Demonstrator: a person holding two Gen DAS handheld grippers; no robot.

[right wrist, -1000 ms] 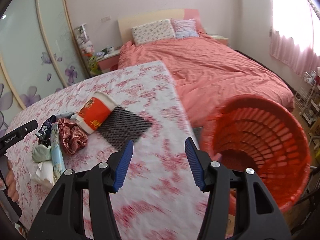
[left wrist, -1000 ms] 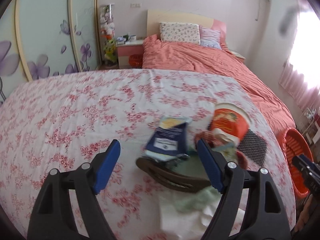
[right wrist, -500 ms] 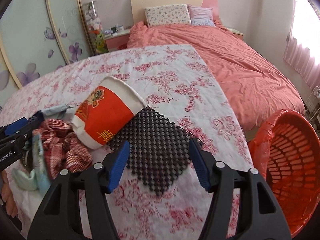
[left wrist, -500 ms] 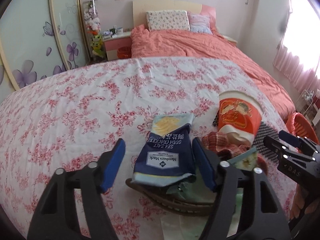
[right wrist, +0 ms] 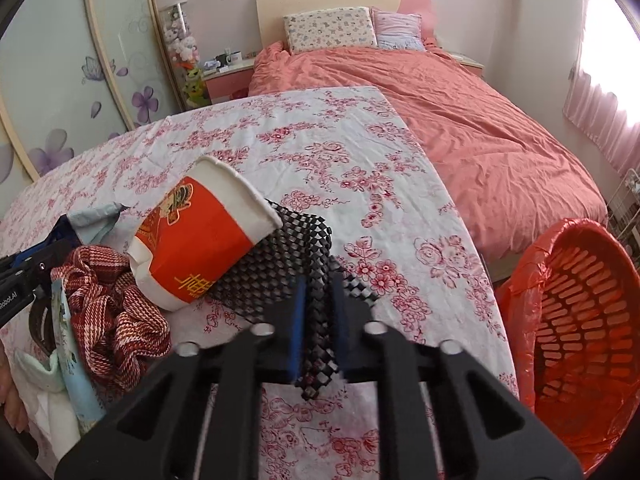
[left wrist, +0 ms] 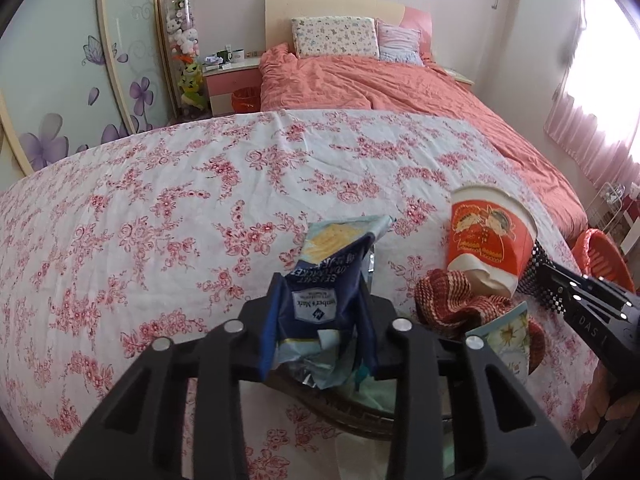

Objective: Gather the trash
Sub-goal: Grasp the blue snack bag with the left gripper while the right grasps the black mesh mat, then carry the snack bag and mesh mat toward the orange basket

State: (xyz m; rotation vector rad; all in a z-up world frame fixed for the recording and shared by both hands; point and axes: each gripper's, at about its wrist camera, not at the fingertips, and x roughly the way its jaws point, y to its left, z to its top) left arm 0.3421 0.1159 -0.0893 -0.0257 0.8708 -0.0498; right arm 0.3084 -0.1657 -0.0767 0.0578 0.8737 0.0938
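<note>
Two grabs at once: the left gripper (left wrist: 320,320), low centre, is closing on the cracker bag (left wrist: 324,280); the right gripper (right wrist: 320,332) pinches the black mesh mat (right wrist: 276,268) mid-frame. Lifting the mat could tip the paper cup (right wrist: 200,232) resting on it, far from the orange basket (right wrist: 576,344) at right.

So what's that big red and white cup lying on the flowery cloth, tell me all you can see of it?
The paper cup looks like a large disposable tub: red printed band with gold characters and a cartoon picture, white rim and white base. It lies on its side on the floral cloth, mouth tilted up and away, its base dented. It rests partly on the black mesh mat, which the right gripper pinches, and leans against the red checked cloth. What is inside cannot be seen.
</note>
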